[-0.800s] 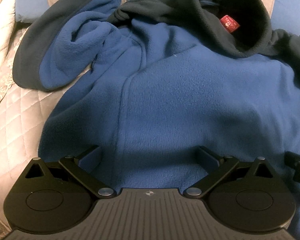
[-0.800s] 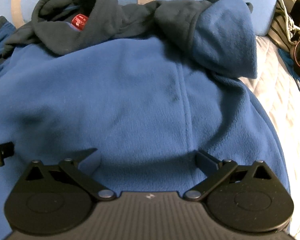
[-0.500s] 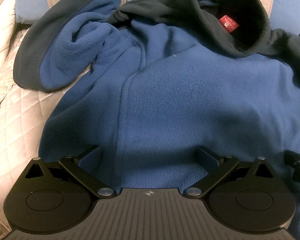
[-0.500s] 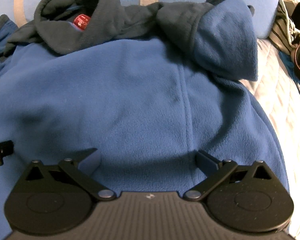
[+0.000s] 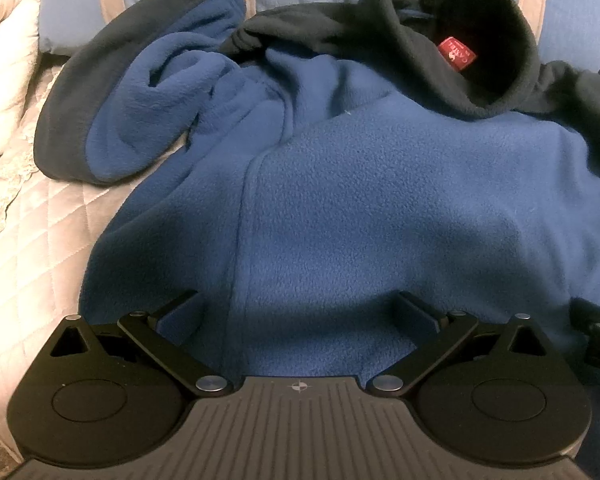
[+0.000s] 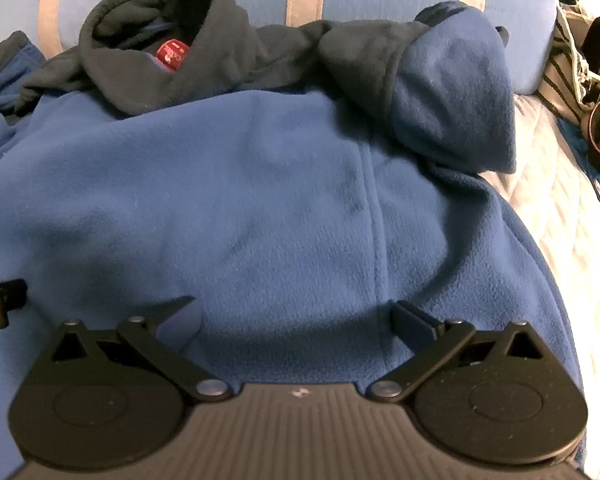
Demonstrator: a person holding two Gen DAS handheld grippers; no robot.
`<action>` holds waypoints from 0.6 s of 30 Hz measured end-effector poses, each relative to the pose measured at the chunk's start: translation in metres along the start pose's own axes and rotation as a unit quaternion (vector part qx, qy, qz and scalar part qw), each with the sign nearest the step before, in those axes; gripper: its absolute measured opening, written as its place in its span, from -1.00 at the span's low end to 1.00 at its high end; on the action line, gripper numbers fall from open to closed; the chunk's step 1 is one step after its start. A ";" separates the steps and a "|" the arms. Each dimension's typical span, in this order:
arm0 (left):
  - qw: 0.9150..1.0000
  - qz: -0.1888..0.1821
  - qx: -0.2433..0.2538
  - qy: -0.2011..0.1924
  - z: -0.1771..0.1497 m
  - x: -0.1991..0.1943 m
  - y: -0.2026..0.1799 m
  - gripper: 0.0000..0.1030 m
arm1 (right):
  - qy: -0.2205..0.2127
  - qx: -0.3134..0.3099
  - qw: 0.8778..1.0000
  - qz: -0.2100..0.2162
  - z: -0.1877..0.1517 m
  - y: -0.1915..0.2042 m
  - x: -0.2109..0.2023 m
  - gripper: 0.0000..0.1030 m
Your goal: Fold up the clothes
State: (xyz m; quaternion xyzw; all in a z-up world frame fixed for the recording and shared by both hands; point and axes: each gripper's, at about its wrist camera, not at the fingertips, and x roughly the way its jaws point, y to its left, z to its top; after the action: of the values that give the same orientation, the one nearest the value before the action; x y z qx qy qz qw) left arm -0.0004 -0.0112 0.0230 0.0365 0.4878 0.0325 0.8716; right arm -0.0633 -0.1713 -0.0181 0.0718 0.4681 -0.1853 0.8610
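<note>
My fingers on both grippers stay wide apart, grasping nothing, over the fleece near the bed's front edge; nothing moved, so folding hasn't begun.

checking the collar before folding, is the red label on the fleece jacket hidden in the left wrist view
No, the red label shows plainly inside the dark collar of the blue fleece jacket.

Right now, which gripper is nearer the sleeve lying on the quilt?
Left. The left gripper is open over the fleece's hem below that sleeve; the right gripper sits further along, by the other sleeve.
</note>
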 end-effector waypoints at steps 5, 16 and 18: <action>1.000 -0.003 0.001 -0.008 -0.001 -0.001 0.000 1.00 | -0.007 -0.001 1.000 0.000 -0.002 0.000 0.000 1.00; 1.000 0.006 0.005 -0.007 -0.003 0.000 0.000 1.00 | 0.000 -0.008 1.000 -0.006 0.002 0.004 -0.001 1.00; 1.000 0.006 0.007 -0.005 -0.002 0.001 0.002 1.00 | 0.002 -0.008 1.000 -0.006 0.003 0.004 0.000 1.00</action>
State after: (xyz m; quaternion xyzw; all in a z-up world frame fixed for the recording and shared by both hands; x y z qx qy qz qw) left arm -0.0019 -0.0095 0.0216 0.0454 0.4838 0.0345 0.8733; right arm -0.0597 -0.1679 -0.0166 0.0622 0.4719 -0.1863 0.8595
